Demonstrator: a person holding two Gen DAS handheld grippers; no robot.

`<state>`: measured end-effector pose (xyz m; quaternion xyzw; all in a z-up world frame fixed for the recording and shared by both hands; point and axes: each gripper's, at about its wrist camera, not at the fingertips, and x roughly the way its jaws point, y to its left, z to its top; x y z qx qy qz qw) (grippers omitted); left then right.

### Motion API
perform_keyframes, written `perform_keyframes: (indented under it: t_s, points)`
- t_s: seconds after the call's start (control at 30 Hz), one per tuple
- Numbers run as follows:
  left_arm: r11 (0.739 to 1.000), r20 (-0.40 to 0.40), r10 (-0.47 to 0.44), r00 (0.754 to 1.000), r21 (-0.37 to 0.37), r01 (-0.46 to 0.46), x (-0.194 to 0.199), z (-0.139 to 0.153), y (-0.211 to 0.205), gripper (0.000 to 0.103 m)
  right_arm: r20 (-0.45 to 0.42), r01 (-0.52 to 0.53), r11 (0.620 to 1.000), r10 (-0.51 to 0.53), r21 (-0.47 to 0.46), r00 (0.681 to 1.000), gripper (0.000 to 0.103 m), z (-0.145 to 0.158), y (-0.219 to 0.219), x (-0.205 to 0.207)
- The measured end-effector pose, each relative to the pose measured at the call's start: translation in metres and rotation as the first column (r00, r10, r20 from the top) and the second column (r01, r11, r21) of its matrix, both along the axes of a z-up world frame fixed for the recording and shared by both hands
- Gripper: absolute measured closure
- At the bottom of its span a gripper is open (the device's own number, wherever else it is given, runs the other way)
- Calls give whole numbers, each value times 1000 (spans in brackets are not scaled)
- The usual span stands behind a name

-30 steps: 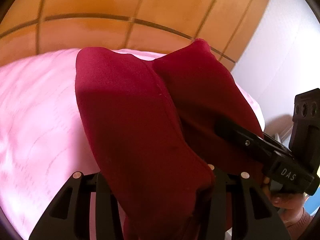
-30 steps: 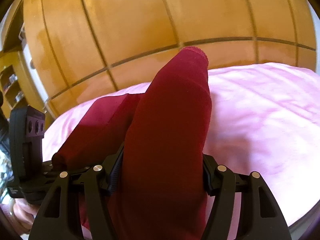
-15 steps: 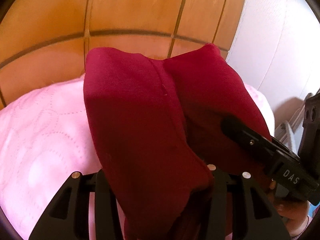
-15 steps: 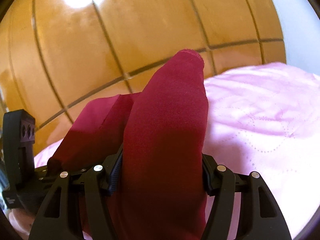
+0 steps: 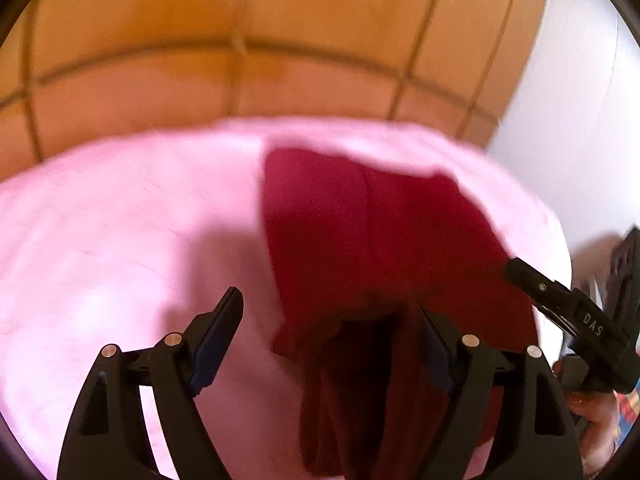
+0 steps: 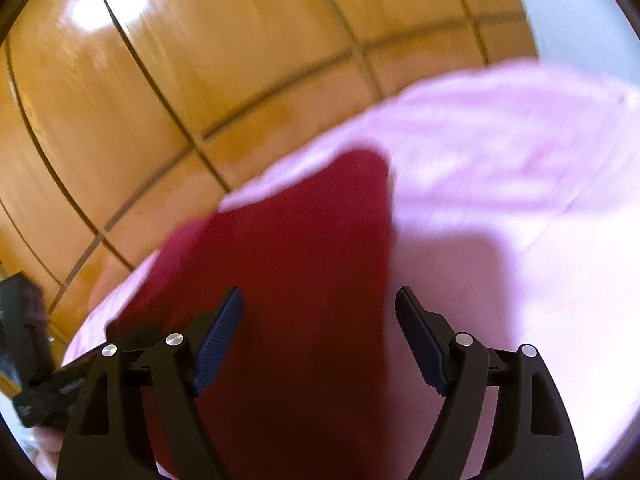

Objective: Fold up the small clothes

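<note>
A dark red garment (image 5: 340,220) lies folded on the pink quilted bed cover (image 5: 120,220). My left gripper (image 5: 326,300) hovers over its near end with jaws opening. A bunched fold rests against the right finger, and the left pad (image 5: 218,344) is clear of cloth. In the right wrist view the same garment (image 6: 312,240) spreads under my right gripper (image 6: 320,292). Its jaws are opening too, and neither pad presses the cloth. Each gripper appears in the other's view: the right gripper (image 5: 560,304) at the garment's right edge, the left gripper (image 6: 28,360) at the far left.
A wooden panelled headboard (image 5: 280,40) rises behind the bed, also filling the upper left of the right wrist view (image 6: 200,60). A white wall (image 5: 580,120) stands to the right. A person's hand (image 5: 592,404) holds the right gripper. Bare pink cover (image 6: 520,160) stretches to the right.
Both grippers had the red garment clamped and lifted. Now their jaws stand wide apart and the garment has dropped flat onto the pink cover.
</note>
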<state>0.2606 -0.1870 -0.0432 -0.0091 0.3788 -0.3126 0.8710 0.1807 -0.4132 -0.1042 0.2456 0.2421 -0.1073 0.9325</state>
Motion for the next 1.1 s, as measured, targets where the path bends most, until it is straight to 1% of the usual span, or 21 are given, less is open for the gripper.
perform_keyframes:
  t_s: [0.03, 0.07, 0.1, 0.17, 0.23, 0.3, 0.4, 0.43, 0.47, 0.5, 0.57, 0.67, 0.73, 0.77, 0.8, 0.83, 0.87, 0.9, 0.97, 1.03, 1.1]
  points:
    - [999, 47, 27, 999, -25, -25, -5, 11, 5, 27, 25, 2, 1000, -2, -24, 1000, 32, 8, 1, -5]
    - [999, 84, 40, 996, -31, -38, -4, 19, 4, 33, 42, -13, 999, 15, -50, 999, 40, 18, 2, -4]
    - [999, 108, 42, 993, -21, -40, -4, 26, -1, 43, 40, -35, 997, 38, -72, 998, 43, 26, 4, 0]
    - [1000, 125, 0, 992, 27, -4, 5, 33, -26, 49, 5, -82, 990, 83, -116, 997, 56, 35, 6, 20]
    - [995, 143, -43, 989, 97, 29, 12, 32, -52, 50, -54, -121, 984, 115, -131, 992, 60, 36, 7, 44]
    - [987, 133, -67, 989, 157, 45, 16, 23, -69, 52, -109, -128, 984, 114, -127, 987, 60, 30, 7, 62]
    - [960, 62, -43, 997, 281, 24, 36, -4, -89, 52, -210, -102, 985, 71, -140, 975, 60, 12, 1, 86]
    - [955, 47, -46, 998, 294, 30, 34, -10, -88, 51, -230, -101, 985, 67, -143, 971, 60, 5, -1, 87]
    - [954, 32, -54, 998, 296, 42, 39, -19, -89, 50, -230, -95, 986, 61, -137, 971, 60, -4, -4, 89]
    - [958, 47, -61, 997, 284, 46, 41, -23, -89, 49, -218, -85, 986, 53, -141, 974, 60, -8, -5, 89]
    - [956, 68, -67, 995, 290, 44, 38, -24, -91, 49, -197, -74, 982, 39, -173, 980, 60, -13, -4, 92]
    - [955, 87, -65, 994, 294, 37, 33, -22, -90, 48, -176, -60, 982, 28, -178, 984, 60, -15, -4, 91]
    - [961, 87, -67, 994, 275, 41, 30, -19, -86, 48, -152, -59, 982, 32, -178, 988, 59, -14, -4, 87]
    - [962, 91, -67, 994, 270, 41, 26, -18, -84, 43, -141, -58, 983, 33, -176, 990, 58, -13, -4, 85]
    - [961, 98, -61, 993, 275, 32, 23, -16, -81, 34, -135, -58, 983, 35, -175, 990, 56, -11, -3, 82]
    - [959, 105, -47, 993, 282, 15, 20, -14, -77, 28, -131, -55, 982, 32, -178, 991, 50, -8, -1, 77]
    - [960, 103, -37, 994, 278, 7, 16, -12, -73, 18, -122, -46, 981, 24, -187, 992, 38, -3, 5, 68]
    - [966, 96, -32, 995, 258, 7, 9, -9, -66, 16, -106, -39, 981, 19, -190, 994, 35, 2, 10, 59]
    - [976, 85, -25, 996, 218, 6, -4, -6, -50, 16, -67, -40, 982, 28, -182, 997, 35, 8, 24, 39]
    - [982, 70, -15, 997, 187, 1, -17, -8, -32, 16, -65, -37, 981, 25, -193, 998, 35, 11, 37, 21]
    - [985, 56, 8, 998, 171, -18, -27, -13, -17, 16, -77, 6, 980, -22, -201, 997, 35, 9, 50, -3]
